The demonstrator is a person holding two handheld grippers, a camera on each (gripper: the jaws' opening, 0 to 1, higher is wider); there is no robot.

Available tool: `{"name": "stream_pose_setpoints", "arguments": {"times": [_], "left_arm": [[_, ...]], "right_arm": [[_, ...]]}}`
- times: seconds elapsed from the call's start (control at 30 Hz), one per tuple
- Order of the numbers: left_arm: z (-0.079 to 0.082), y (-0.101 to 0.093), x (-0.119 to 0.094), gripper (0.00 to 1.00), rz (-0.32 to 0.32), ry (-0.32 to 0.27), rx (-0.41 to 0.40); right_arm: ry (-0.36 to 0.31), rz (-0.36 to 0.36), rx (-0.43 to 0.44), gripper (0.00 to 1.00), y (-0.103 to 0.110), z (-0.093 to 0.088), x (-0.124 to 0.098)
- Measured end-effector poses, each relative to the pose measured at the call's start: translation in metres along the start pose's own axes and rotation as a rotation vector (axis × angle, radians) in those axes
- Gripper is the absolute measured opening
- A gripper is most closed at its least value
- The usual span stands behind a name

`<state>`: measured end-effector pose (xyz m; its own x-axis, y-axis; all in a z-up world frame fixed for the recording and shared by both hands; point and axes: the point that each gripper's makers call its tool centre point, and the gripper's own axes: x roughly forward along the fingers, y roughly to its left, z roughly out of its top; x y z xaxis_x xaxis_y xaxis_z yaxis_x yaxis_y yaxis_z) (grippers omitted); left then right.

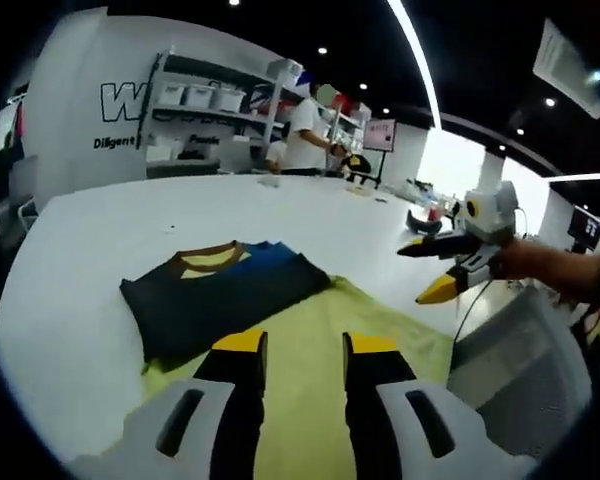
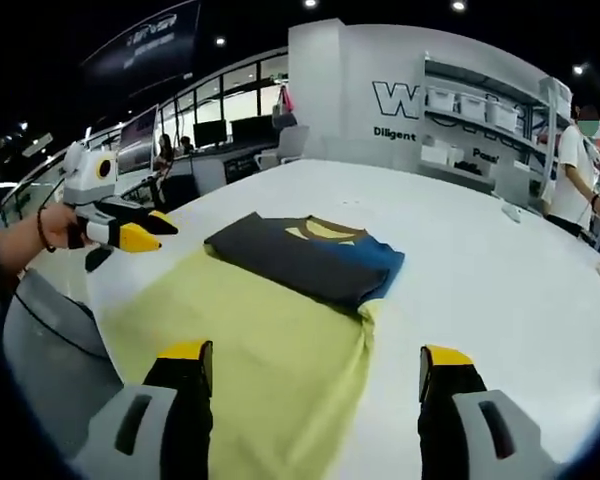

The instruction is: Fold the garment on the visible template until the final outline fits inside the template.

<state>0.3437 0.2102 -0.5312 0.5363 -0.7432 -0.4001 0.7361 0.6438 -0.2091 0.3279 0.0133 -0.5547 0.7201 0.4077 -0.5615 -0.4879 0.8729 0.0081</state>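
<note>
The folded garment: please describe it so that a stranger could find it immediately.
On the large white table lies a yellow-green cloth. The folded garment rests on its far end. It is a dark rectangle with a tan collar and a blue part, the only dark thing on the cloth.

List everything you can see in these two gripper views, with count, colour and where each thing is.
Folded garment: one, dark with a blue part and a tan collar, lying at the far end of the yellow-green sheet.
Yellow-green sheet: one, spread on the table, in front of both hand-held grippers.
Table: one, white, large and rounded.
Shelving: one unit, holding white bins, against the far wall.
Person: one, in a white top, standing by the shelving.
Left hand-held gripper: one, yellow tips, jaws apart above the sheet.
Right hand-held gripper: one, yellow tips, jaws wide apart, empty.
</note>
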Motion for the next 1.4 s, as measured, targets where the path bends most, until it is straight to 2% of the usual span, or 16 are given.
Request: {"name": "stream_pose_setpoints", "arguments": {"times": [0.07, 0.1, 0.17, 0.33, 0.37, 0.47, 0.53, 0.63, 0.73, 0.83, 0.93, 1.0, 1.07, 1.23, 1.3, 1.4], "left_arm": [[-0.007, 0.002, -0.008, 0.26, 0.011, 0.011, 0.008], [-0.015, 0.005, -0.016, 0.27, 0.028, 0.030, 0.011], [-0.019, 0.007, -0.020, 0.27, 0.036, 0.040, 0.016], [-0.034, 0.006, -0.033, 0.29, 0.040, 0.082, 0.053], [-0.042, 0.004, -0.037, 0.29, 0.038, 0.107, 0.064], [-0.052, 0.001, -0.041, 0.29, 0.028, 0.142, 0.091], [-0.057, -0.002, -0.043, 0.29, 0.022, 0.155, 0.104], [-0.063, -0.005, -0.045, 0.29, 0.015, 0.170, 0.109], [-0.074, -0.006, -0.049, 0.29, 0.009, 0.213, 0.144], [-0.083, -0.008, -0.052, 0.29, 0.007, 0.240, 0.151], [-0.091, -0.011, -0.056, 0.29, -0.001, 0.256, 0.137], [-0.100, -0.011, -0.058, 0.29, -0.003, 0.287, 0.134], [-0.105, -0.010, -0.060, 0.29, 0.000, 0.307, 0.147], [-0.120, -0.009, -0.063, 0.30, -0.007, 0.374, 0.160], [-0.124, -0.009, -0.063, 0.29, -0.013, 0.393, 0.160], [-0.127, -0.011, -0.064, 0.29, -0.020, 0.407, 0.161]], "right_arm": [[0.002, 0.012, -0.017, 0.82, 0.003, -0.001, 0.000], [-0.009, 0.009, -0.065, 0.82, 0.003, -0.001, -0.001], [-0.008, 0.015, -0.088, 0.82, 0.005, -0.002, -0.003], [0.009, 0.081, -0.097, 0.81, 0.017, -0.013, -0.007], [0.014, 0.093, -0.104, 0.81, 0.019, -0.016, -0.008], [0.048, 0.104, -0.130, 0.81, 0.020, -0.026, -0.010], [0.046, 0.122, -0.108, 0.80, 0.023, -0.028, -0.012], [0.054, 0.127, -0.123, 0.78, 0.027, -0.032, -0.015], [0.065, 0.142, -0.130, 0.77, 0.030, -0.036, -0.016], [0.096, 0.157, -0.160, 0.73, 0.032, -0.046, -0.018], [0.137, 0.183, -0.167, 0.66, 0.034, -0.057, -0.019], [0.166, 0.210, -0.177, 0.59, 0.037, -0.066, -0.021], [0.180, 0.214, -0.183, 0.59, 0.038, -0.071, -0.021], [0.260, 0.205, -0.223, 0.58, 0.035, -0.090, -0.021], [0.295, 0.225, -0.243, 0.55, 0.038, -0.098, -0.022], [0.311, 0.234, -0.256, 0.51, 0.040, -0.101, -0.021]]}}
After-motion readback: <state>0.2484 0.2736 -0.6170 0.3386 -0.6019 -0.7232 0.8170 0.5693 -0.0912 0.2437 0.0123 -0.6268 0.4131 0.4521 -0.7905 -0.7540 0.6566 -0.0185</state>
